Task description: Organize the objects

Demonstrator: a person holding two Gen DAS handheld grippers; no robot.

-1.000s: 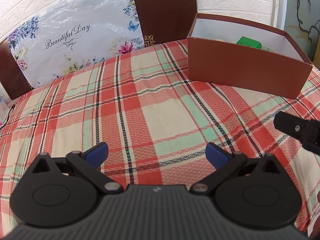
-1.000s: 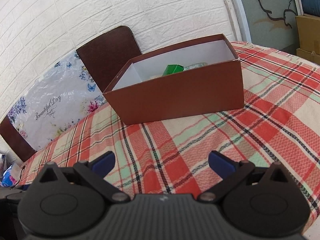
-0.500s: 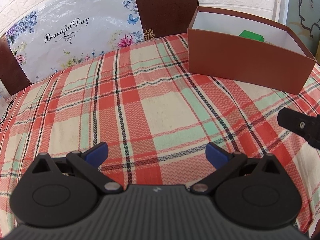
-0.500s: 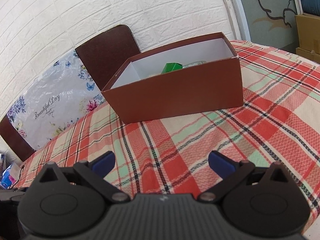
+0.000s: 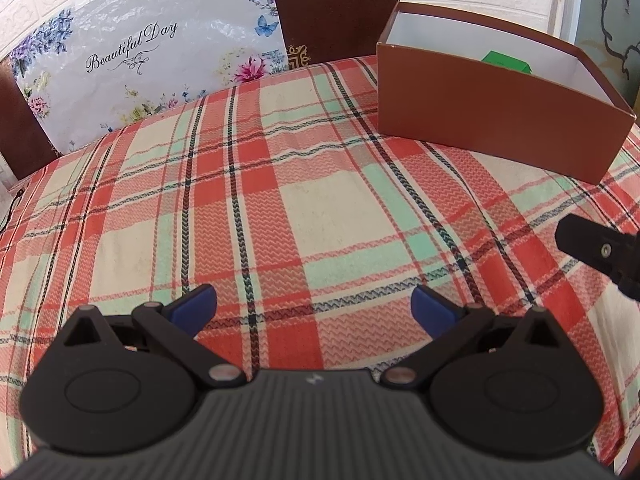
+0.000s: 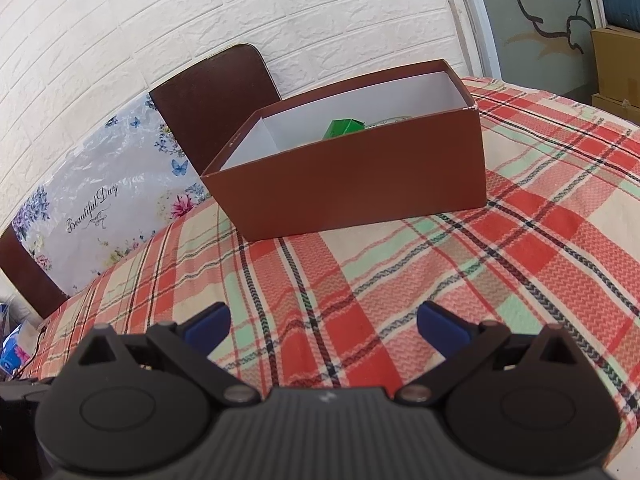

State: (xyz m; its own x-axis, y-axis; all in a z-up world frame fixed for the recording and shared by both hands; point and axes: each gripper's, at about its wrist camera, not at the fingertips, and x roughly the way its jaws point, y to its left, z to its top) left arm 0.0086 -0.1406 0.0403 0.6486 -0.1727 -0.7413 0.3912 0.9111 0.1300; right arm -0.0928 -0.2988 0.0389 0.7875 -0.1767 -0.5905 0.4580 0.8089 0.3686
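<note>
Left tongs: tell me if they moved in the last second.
Yes. The left tongs drew back from the brown box, which sits higher and farther in their view.

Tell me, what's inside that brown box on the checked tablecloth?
The brown box holds a green object and something pale beside it, too hidden to identify. The front wall covers the box floor and anything lower.

The script words "Beautiful Day" stand on the floral plastic sheet (image 5: 132, 52) leaning against the wall.
</note>
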